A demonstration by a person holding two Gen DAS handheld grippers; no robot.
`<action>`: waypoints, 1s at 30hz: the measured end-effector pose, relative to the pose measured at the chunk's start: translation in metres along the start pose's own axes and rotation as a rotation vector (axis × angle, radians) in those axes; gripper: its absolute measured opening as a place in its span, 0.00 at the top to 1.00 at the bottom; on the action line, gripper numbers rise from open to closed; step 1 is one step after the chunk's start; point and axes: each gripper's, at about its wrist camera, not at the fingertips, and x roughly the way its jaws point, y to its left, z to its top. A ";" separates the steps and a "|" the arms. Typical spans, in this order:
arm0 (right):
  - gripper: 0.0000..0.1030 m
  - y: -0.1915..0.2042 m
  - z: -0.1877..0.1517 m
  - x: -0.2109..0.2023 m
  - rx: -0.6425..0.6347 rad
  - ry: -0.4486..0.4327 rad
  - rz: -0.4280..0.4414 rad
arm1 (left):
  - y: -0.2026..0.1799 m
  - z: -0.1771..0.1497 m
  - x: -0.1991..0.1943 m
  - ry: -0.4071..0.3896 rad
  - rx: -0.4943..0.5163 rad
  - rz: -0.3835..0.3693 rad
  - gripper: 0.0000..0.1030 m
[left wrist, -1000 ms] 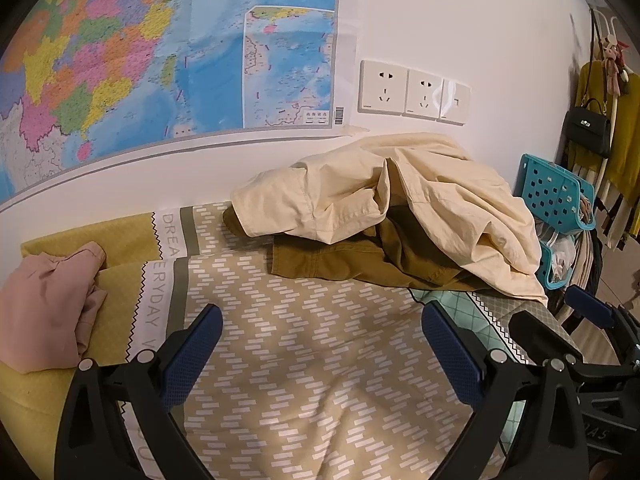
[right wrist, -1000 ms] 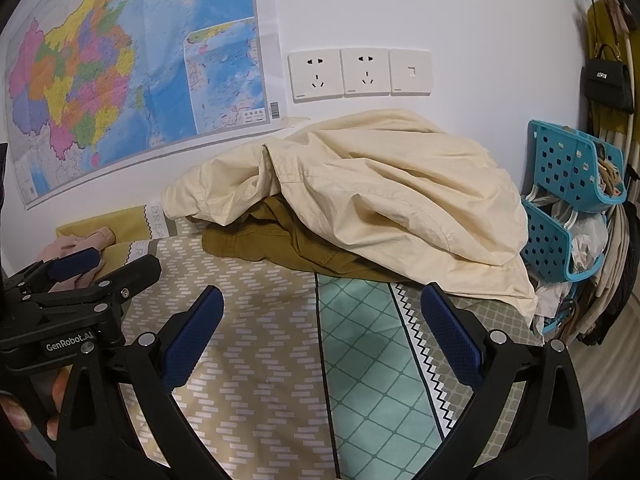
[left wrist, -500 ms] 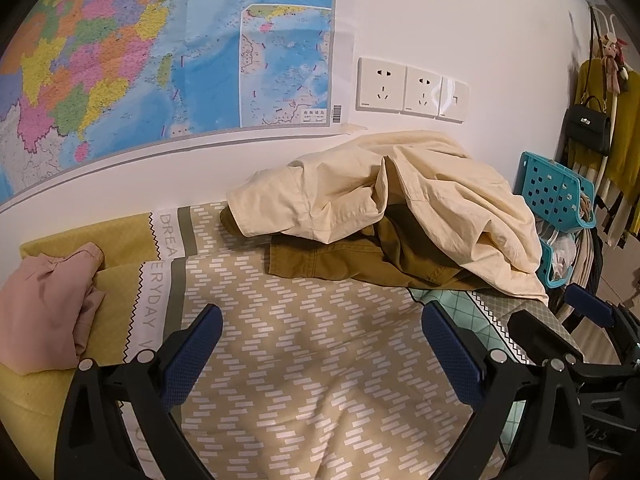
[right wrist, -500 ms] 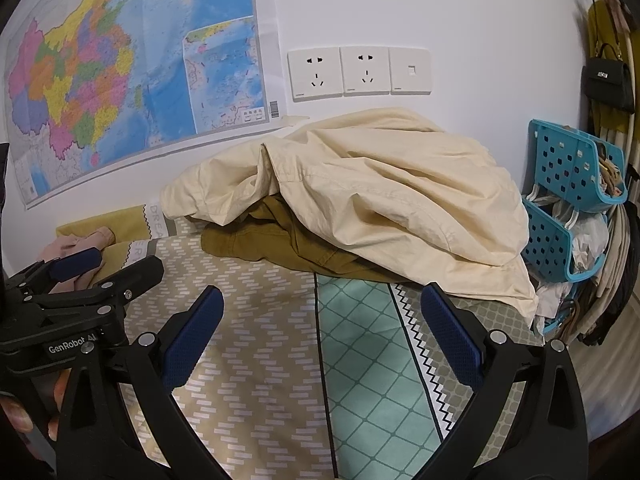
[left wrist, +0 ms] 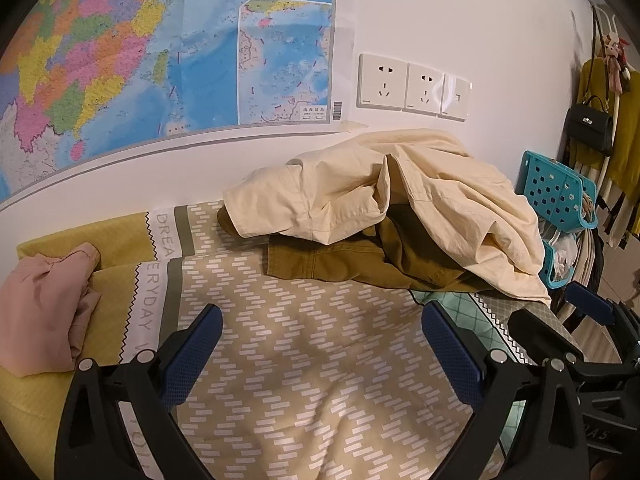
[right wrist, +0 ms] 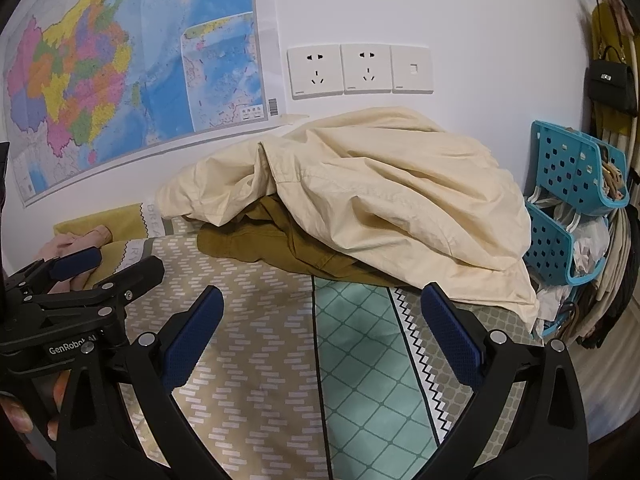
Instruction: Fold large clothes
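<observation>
Both tongs hang over the near part of the bed, side by side, with nothing in them. The left tongs (left wrist: 320, 350) are spread wide, blue pads well apart, above the tan patterned bedspread (left wrist: 304, 344). The right tongs (right wrist: 322, 334) gape just as wide over the seam where the tan cloth meets a green diamond-patterned stretch (right wrist: 360, 360).

The clothes lie heaped at the far edge of the bed, against the white wall. A big cream garment (right wrist: 380, 200) is crumpled on top, draping down toward the bed's right edge. Under it an olive-brown garment (left wrist: 344, 258) pokes out, its front hem lying on the tan cloth. Neither tongs touches the heap; a strip of open bedspread lies between the pads and the nearest hem.

At the left edge of the bed a pink garment (left wrist: 44, 312) is bunched on a yellow pillow (left wrist: 116, 236), well apart from the heap.

Room is tight on the right: a blue plastic basket rack (right wrist: 568, 184) stands just beside the bed's right edge, close to the cream cloth. A map (left wrist: 140, 60) and a row of wall sockets (right wrist: 360, 70) sit on the wall above the heap.
</observation>
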 end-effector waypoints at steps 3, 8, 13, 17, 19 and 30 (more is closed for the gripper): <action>0.05 0.000 0.002 0.002 -0.007 0.003 0.001 | 0.000 0.002 0.001 -0.017 -0.006 -0.005 0.06; 0.05 -0.001 0.007 0.006 -0.010 0.008 0.002 | 0.000 0.006 0.005 -0.037 0.000 -0.003 0.06; 0.05 -0.003 0.012 0.011 -0.021 0.011 -0.003 | -0.001 0.008 0.010 -0.036 0.004 0.003 0.06; 0.05 -0.003 0.018 0.016 -0.029 0.011 0.000 | 0.001 0.010 0.015 -0.022 0.002 0.005 0.06; 0.05 -0.002 0.020 0.018 -0.038 0.009 0.001 | 0.001 0.012 0.015 -0.040 0.005 0.011 0.06; 0.05 0.008 0.052 0.052 -0.163 0.013 -0.001 | 0.016 0.024 0.041 -0.029 -0.002 0.041 0.07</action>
